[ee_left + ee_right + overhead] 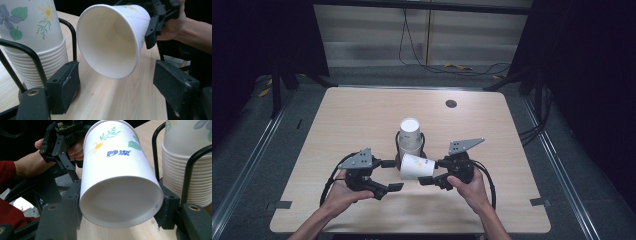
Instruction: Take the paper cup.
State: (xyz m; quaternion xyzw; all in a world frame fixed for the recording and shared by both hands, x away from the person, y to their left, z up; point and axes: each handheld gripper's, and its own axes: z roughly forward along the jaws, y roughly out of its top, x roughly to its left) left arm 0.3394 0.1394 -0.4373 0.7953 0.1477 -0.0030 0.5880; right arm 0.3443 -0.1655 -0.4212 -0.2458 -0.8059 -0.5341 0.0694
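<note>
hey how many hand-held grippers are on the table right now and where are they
2. The left hand-held gripper sits near the front, left of the cup stack, jaws open. The right hand-held gripper is opposite, clamping a single paper cup on its side.

bright tabletop, dark surroundings, sharp

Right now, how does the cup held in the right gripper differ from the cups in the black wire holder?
The held cup is single, lying sideways in the air between the right gripper's jaws, mouth toward the left gripper. The stacked cups are nested bottom-up inside the wire holder on the table. Both are white paper with flower prints.
</note>
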